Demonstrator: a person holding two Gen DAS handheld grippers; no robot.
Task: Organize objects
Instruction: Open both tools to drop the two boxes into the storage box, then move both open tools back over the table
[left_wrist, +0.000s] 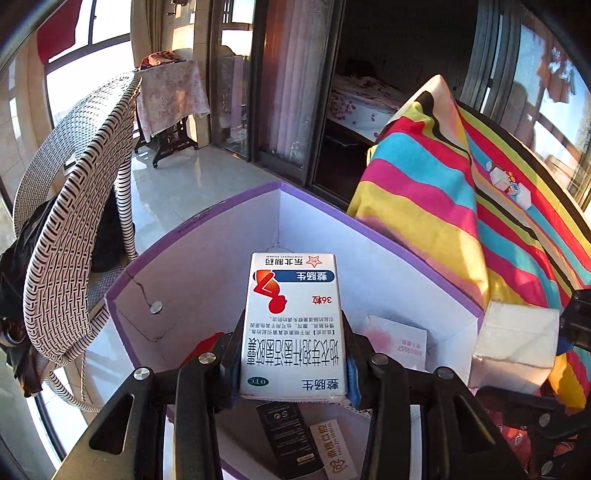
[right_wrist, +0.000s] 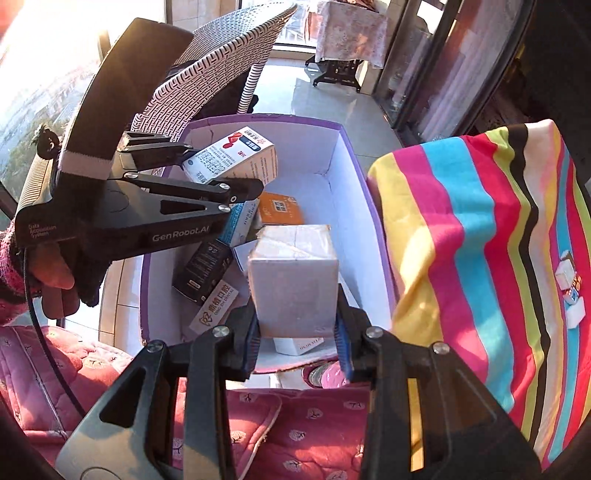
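Purple-rimmed box (right_wrist: 364, 206): cardboard, white inside, open on top; it sat between a woven chair and a striped cloth, with its near end over a pink quilt.
Left gripper (left_wrist: 293, 354): its jaws were clamped on the long sides of a white medicine carton (left_wrist: 293, 325), held over the far left part of the box.
Medicine carton, direction: its long axis ran away from the left wrist camera along the fingers, with the printed face up and the text upside down in that view; in the right wrist view (right_wrist: 232, 157) it hung tilted above the box floor, clear of the things below.
Right gripper (right_wrist: 297, 341): its jaws were closed on the lower sides of a grey-white block (right_wrist: 293, 284).
Grey-white block, position: it was held over the near end of the box, its long axis running forward from the fingers, with the taped, wrinkled end pointing into the box.
Inside the box: a black carton (right_wrist: 203, 269), a white and orange packet (right_wrist: 216, 308), an orange packet (right_wrist: 280, 210) and a blue and white carton (right_wrist: 240, 221) lay loose on the floor under the left gripper.
Striped cloth (right_wrist: 480, 240): bright bands, draped high against the right wall of the box.
Woven chair (left_wrist: 74, 206): black and white, just beyond the left wall.
Pink quilt (right_wrist: 288, 432): lay under the right gripper.
Hand (right_wrist: 51, 273): it gripped the handle of the left gripper, with a dark knitted cuff.
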